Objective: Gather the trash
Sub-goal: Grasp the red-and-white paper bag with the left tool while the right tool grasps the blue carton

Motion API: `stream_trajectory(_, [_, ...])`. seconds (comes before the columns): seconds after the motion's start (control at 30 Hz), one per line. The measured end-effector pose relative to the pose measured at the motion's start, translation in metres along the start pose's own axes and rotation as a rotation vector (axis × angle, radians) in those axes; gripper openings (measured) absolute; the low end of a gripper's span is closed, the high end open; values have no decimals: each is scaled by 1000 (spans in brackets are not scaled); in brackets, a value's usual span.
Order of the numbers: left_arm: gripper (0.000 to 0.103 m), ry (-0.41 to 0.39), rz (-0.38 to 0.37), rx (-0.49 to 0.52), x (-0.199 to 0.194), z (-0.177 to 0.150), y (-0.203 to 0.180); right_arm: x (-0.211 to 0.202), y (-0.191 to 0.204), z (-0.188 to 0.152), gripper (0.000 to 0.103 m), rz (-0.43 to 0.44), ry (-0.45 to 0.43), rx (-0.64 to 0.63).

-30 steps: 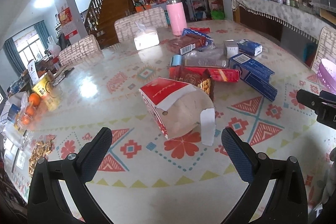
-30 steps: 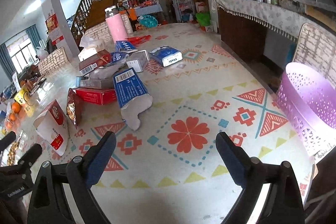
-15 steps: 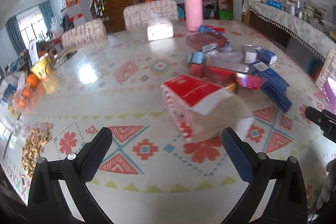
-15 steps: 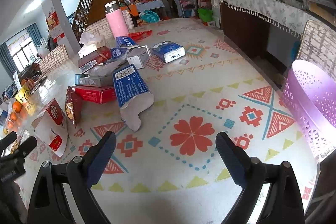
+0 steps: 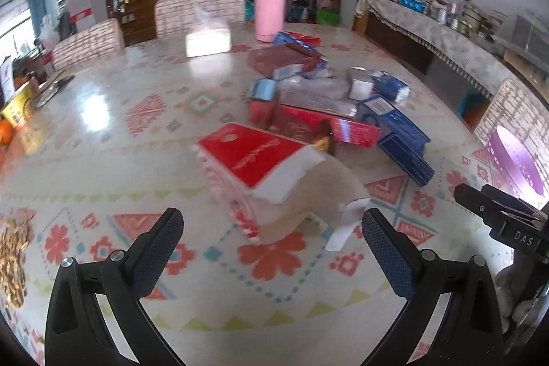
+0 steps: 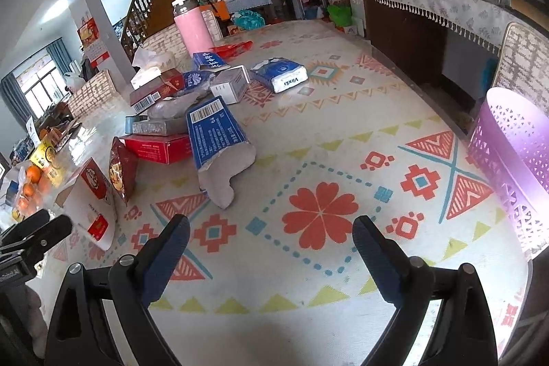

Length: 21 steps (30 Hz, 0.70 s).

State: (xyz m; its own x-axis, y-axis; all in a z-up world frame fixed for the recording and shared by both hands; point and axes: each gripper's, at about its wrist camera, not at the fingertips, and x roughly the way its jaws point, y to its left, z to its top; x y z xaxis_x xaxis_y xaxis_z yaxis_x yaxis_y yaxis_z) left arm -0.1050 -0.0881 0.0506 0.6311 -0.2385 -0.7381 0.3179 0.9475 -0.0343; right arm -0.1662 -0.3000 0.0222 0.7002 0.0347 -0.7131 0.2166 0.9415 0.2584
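A torn red and white carton (image 5: 264, 170) lies on the patterned table just ahead of my left gripper (image 5: 272, 230), which is open and empty. The same carton (image 6: 91, 194) shows at the left of the right wrist view. Behind it is a heap of trash: a red box (image 5: 343, 127), a torn blue box (image 6: 214, 132), a snack bag (image 6: 120, 167), a tissue pack (image 6: 279, 78). My right gripper (image 6: 271, 237) is open over bare tablecloth, apart from the heap. A purple perforated basket (image 6: 514, 160) stands at the table's right edge.
A pink bottle (image 5: 269, 11) and a white tissue box (image 5: 207, 40) stand at the far side. Oranges (image 6: 31, 180) and a yellow box (image 6: 46, 153) sit at the left edge. Nut shells (image 5: 12, 258) lie near left. Chairs ring the table.
My left gripper has come lower and closer to the red and white carton, which now sits larger between its fingers. The right gripper has shifted slightly forward. Both stay open.
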Motion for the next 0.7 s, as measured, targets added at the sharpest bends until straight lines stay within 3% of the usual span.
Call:
stream_trajectory(0.17, [103,21,17,52,17,1,-15,1,0,0,98,3,10,-2])
stream_trajectory(0.23, [92,30,36,59,21,3,-16,2,0,0,98,5,14,-4])
stream_trajectory(0.3, [42,69,46,42,26,5,-11,3,0,0,98,7,17,-1])
stream_trajectory(0.33, [37,94,41,20,30,5,-6,3,-1,0,98,8,19,1])
stream_trajectory(0.37, [5,107,28,-6,32,5,0,3,-1,0,98,8,20,2])
stream_trajectory(0.47, [4,138,4,-67,34,0,15,4,-1,-1,98,11,24,3])
stream_trajectory(0.7, [4,96,47,-76,16,-7,24,7,0,-1,98,5,48,8])
